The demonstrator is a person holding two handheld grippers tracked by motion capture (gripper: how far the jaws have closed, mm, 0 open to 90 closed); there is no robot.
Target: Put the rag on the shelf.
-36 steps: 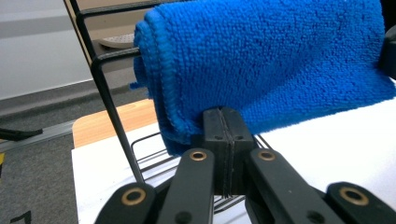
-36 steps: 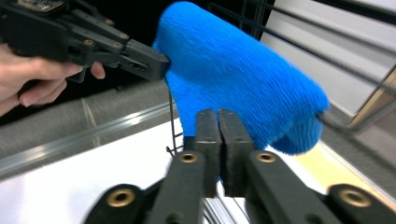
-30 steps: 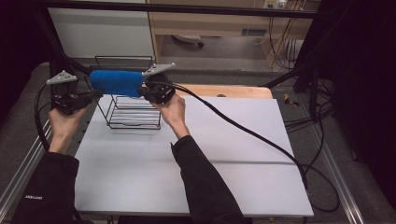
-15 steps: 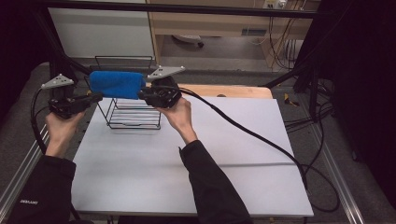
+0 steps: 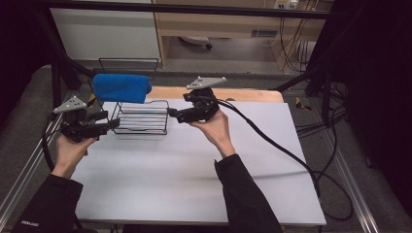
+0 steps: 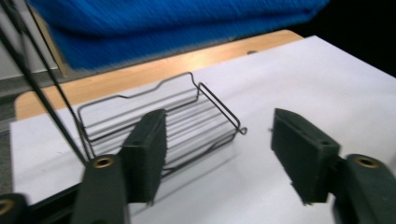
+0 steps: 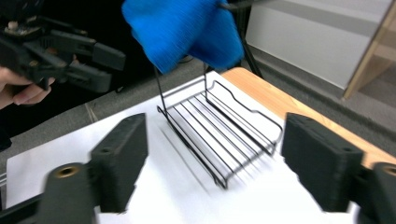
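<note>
A blue towel (image 5: 121, 87) hangs over the top bar of a black wire rack (image 5: 141, 116), which stands on the white table (image 5: 194, 179) at about ten o'clock. The left gripper (image 5: 112, 124) sits at the rack's nine o'clock and the right gripper (image 5: 171, 114) at its three o'clock. Both have just been opening their jaws, which now stand wide with nothing between them.

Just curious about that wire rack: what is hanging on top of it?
A blue towel is draped over the top bar of the black wire rack. The rack's lower shelf looks bare. The towel covers the bar itself, so how it rests there cannot be seen.
</note>
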